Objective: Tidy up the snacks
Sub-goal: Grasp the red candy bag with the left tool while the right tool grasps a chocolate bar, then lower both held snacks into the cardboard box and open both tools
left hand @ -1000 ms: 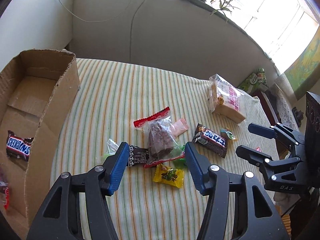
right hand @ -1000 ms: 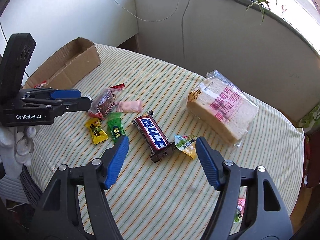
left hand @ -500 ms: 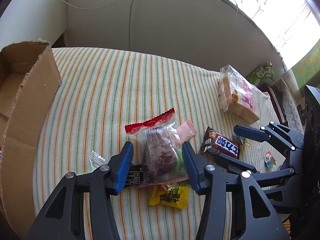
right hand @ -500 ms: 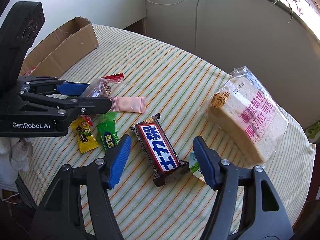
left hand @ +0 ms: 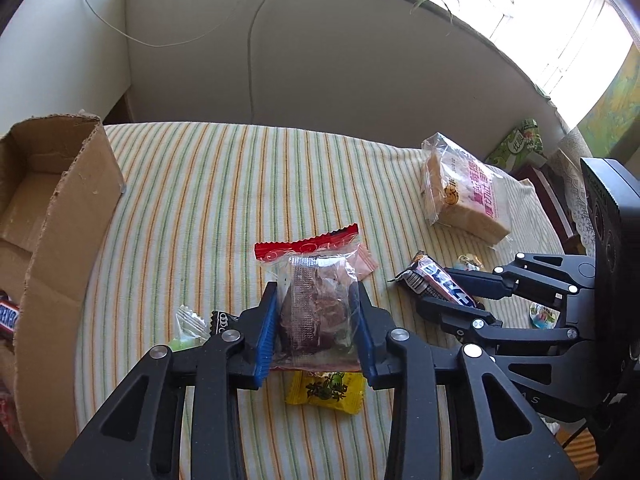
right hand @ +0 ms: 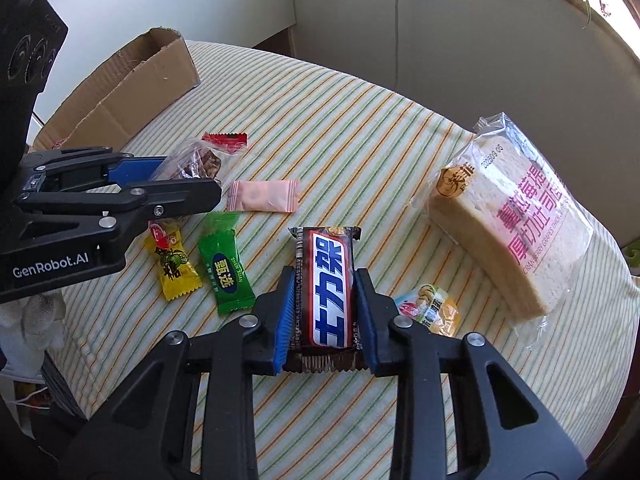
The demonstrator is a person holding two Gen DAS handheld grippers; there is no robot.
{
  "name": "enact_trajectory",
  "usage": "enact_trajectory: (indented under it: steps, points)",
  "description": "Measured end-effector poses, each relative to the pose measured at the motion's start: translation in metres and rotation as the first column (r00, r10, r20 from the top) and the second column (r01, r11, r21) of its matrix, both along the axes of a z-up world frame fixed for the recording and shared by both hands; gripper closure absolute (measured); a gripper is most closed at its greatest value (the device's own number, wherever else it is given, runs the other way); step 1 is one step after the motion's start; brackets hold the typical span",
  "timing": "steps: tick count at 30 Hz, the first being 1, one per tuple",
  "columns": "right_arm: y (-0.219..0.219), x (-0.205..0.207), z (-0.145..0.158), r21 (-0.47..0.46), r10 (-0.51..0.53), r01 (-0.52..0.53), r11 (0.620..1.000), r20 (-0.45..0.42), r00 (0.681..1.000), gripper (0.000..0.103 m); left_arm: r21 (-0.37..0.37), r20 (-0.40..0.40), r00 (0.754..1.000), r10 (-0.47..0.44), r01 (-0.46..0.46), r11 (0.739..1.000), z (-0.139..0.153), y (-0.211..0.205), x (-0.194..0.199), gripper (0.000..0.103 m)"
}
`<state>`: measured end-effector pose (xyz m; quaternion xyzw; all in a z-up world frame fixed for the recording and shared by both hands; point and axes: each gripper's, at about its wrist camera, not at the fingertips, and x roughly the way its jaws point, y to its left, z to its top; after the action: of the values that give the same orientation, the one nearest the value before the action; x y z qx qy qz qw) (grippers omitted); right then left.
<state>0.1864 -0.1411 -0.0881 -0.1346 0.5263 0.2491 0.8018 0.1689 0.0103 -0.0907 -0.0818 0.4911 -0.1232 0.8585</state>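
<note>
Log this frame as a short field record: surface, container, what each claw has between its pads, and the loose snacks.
surface: striped tablecloth
container: cardboard box, far left, a Snickers bar inside
left claw: closing, pads against a clear packet with red top
right claw: closing, pads against a brown chocolate bar
loose snacks: yellow candy, green candy, pink sachet, bagged bread slice
lifted yet: cannot tell
</note>
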Motion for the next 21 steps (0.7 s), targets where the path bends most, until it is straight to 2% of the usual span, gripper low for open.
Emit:
enact_trajectory:
  steps: [12, 21]
  points:
    - [0.004, -0.017, 0.041, 0.023, 0.006, -0.008, 1.000, 0.073, 0.997, 0.073, 0.005, 0.084, 0.996, 0.005, -0.005, 1.000, 0.034, 0.018, -0.026, 0.070]
    - [0.053, -0.018, 0.072, 0.068, 0.049, -0.058, 0.996, 0.126, 0.991, 0.073, 0.003, 0.133, 0.989, 0.063, -0.064, 0.998, 0.059, 0.062, -0.050, 0.070]
